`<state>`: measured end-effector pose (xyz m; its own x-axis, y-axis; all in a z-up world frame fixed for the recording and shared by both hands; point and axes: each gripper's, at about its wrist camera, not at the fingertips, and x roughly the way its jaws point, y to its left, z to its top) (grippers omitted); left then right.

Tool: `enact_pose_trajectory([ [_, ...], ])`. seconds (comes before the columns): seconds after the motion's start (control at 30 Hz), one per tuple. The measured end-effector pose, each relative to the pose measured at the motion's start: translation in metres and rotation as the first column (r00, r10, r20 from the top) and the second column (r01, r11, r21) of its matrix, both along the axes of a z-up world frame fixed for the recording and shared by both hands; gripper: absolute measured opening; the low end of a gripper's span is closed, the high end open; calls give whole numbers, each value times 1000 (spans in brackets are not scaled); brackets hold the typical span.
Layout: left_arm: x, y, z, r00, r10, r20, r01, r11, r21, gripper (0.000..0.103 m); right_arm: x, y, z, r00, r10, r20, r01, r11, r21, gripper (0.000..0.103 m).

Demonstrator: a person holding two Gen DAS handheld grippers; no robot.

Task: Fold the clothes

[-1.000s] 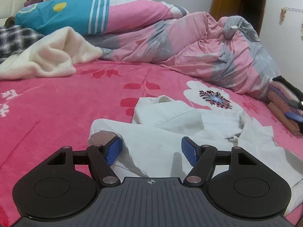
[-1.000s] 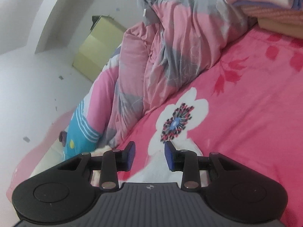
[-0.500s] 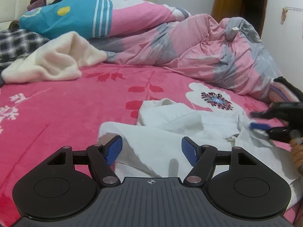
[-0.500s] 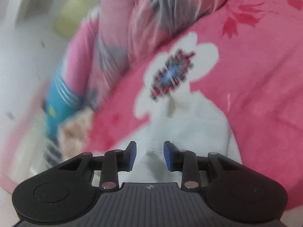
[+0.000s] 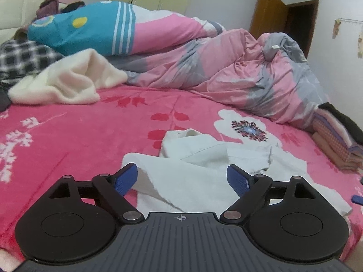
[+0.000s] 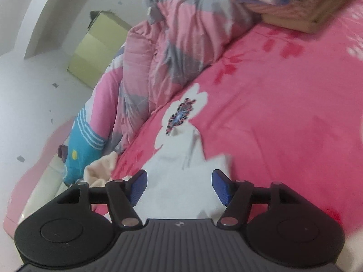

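Note:
A white garment lies crumpled on the pink flowered bedspread, its collar end towards the far side. My left gripper hovers open just above the garment's near left part, nothing between its blue pads. In the right wrist view the same white garment fills the space ahead of my right gripper, which is open and holds nothing. A blue tip of the right gripper shows at the left wrist view's right edge.
A rumpled pink and grey duvet runs along the far side. A cream fleece and a checked cloth lie at the far left. A stack of folded clothes sits at the right. A wooden door stands beyond.
The right gripper's jaws have opened wider and it has pulled back to the edge of the left wrist view. The left gripper has shifted slightly over the garment.

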<state>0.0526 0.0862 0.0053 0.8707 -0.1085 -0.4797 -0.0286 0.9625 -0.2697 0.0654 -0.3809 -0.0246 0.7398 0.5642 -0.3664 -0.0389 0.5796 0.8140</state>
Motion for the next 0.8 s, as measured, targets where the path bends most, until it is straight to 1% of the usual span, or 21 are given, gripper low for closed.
enact_pose_trajectory([
  [0.1, -6, 3, 4, 1000, 19, -6, -19, 1000, 0, 85, -13, -9, -7, 999, -6, -31, 8, 999, 39, 66],
  [0.17, -9, 15, 4, 998, 55, -19, -56, 997, -52, 83, -22, -15, -12, 999, -10, -53, 13, 998, 66, 66],
  [0.23, -10, 28, 4, 995, 92, -39, -96, 989, -116, 80, -30, -21, -17, 997, -13, -74, 20, 996, 92, 66],
  [0.3, -10, 43, 3, 990, 128, -67, -138, 972, -188, 78, -33, -23, -23, 996, -9, -91, 19, 993, 115, 66],
  [0.4, -6, 60, -1, 984, 142, -108, -168, 938, -304, 74, -32, -23, -33, 993, 3, -114, 14, 989, 148, 66],
  [0.47, -2, 66, -3, 983, 134, -125, -170, 919, -355, 72, -30, -22, -37, 992, 9, -129, 11, 987, 160, 66],
  [0.63, 15, 70, -14, 981, 97, -165, -161, 888, -430, 70, -27, -23, -37, 990, -3, -142, 26, 986, 165, 66],
  [0.8, 36, 78, -25, 976, 105, -192, -183, 872, -454, 71, -24, -26, -37, 986, -30, -164, 55, 987, 153, 65],
])
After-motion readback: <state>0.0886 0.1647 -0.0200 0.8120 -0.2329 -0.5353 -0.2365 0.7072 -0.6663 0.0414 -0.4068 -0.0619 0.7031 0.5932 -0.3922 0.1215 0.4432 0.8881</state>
